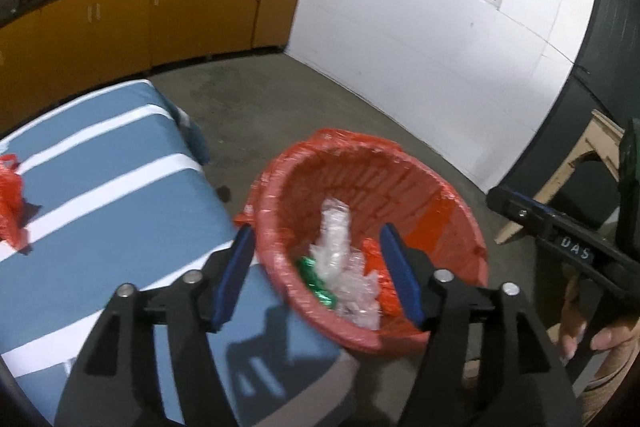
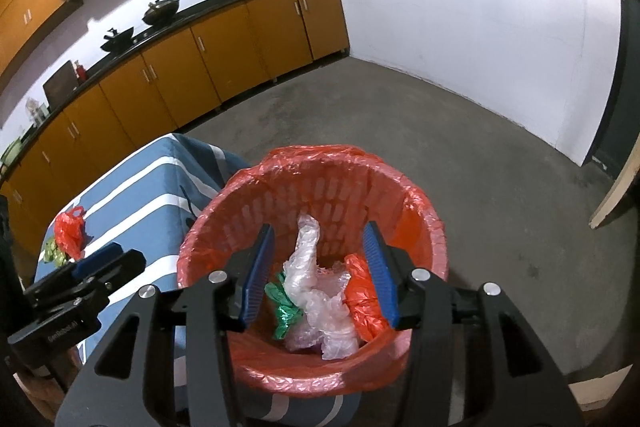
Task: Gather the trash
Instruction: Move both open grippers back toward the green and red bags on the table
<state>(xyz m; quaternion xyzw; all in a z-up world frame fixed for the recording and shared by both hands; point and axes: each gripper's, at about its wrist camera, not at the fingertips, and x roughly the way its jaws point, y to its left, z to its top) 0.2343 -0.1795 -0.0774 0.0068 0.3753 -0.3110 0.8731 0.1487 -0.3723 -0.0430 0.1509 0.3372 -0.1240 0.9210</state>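
A red basket lined with a red bag (image 1: 420, 163) (image 2: 332, 167) stands on the floor beside the striped table. Inside lie clear crumpled plastic (image 1: 340, 251) (image 2: 316, 291), a green wrapper (image 1: 316, 275) (image 2: 286, 311) and an orange bag (image 2: 362, 299). My left gripper (image 1: 320, 275) is open and empty over the basket's near rim. My right gripper (image 2: 320, 271) is open and empty above the basket's contents; it also shows in the left wrist view (image 1: 560, 239). A red plastic bag (image 1: 10, 199) (image 2: 70, 231) and a green wrapper (image 2: 52, 251) lie on the table.
The blue and white striped table (image 1: 100, 187) (image 2: 140, 195) is left of the basket. Orange cabinets (image 1: 160, 15) (image 2: 200, 67) with woks and a red bag of goods line the back wall. A wooden piece (image 1: 568, 167) leans at the right. Grey concrete floor (image 2: 440, 131) lies beyond.
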